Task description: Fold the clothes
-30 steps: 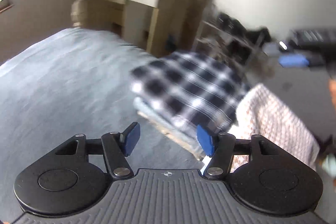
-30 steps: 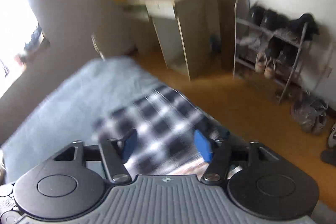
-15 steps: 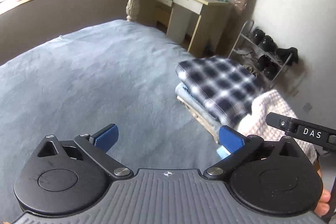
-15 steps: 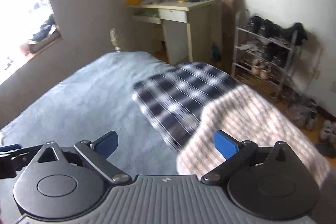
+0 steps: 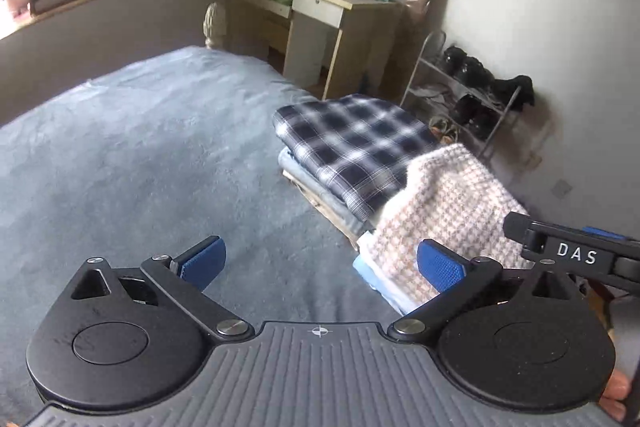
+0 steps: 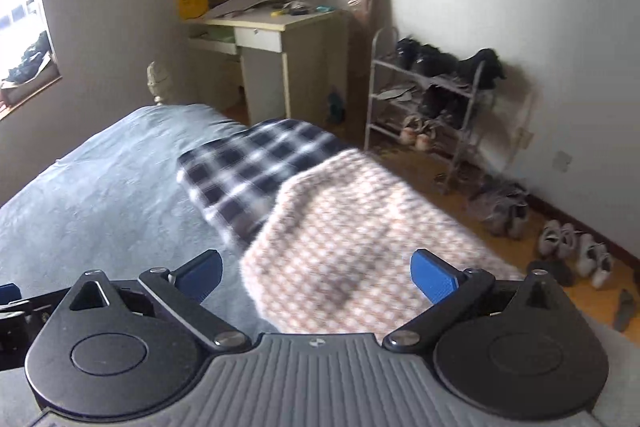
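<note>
Folded clothes sit in 2 stacks at the bed's (image 5: 120, 147) edge: a navy plaid shirt (image 5: 356, 147) tops one, a pink houndstooth garment (image 6: 352, 247) the other. Left gripper (image 5: 320, 263) and right gripper (image 6: 316, 271) have just spread wide, holding nothing

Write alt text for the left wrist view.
The left gripper hangs open and empty over a grey-blue bed. To its right lies a stack of folded clothes with a navy plaid shirt on top, beside a beige checked garment. The right gripper enters at the right edge.
</note>
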`<action>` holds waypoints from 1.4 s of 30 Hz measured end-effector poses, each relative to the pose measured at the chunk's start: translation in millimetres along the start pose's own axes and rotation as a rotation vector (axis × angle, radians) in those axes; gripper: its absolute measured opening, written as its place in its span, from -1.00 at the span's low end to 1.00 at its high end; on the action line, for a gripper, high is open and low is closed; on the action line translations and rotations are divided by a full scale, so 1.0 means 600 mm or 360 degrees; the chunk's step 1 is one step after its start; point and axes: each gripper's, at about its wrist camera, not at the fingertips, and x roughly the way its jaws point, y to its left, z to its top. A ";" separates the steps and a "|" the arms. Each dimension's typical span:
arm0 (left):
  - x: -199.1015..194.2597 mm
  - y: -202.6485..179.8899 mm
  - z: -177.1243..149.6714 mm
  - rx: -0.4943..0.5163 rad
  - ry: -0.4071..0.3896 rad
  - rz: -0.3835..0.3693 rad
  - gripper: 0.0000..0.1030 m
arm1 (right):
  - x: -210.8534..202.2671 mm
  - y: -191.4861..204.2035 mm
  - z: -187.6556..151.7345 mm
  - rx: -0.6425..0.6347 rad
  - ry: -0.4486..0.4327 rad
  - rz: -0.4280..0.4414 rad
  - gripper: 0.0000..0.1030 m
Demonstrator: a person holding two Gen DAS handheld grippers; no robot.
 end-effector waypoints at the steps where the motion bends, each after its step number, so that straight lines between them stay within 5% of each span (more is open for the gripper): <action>1: -0.005 -0.006 -0.004 0.0015 -0.0010 -0.0001 1.00 | -0.006 -0.005 -0.002 0.0001 -0.0004 -0.0009 1.00; 19: -0.052 0.013 -0.062 0.0072 -0.0022 0.0026 1.00 | -0.072 -0.002 -0.069 0.0007 -0.0039 -0.0053 1.00; 42: -0.033 0.065 -0.040 0.0027 -0.0033 0.0027 1.00 | -0.056 0.062 -0.034 0.0013 -0.0006 -0.0160 1.00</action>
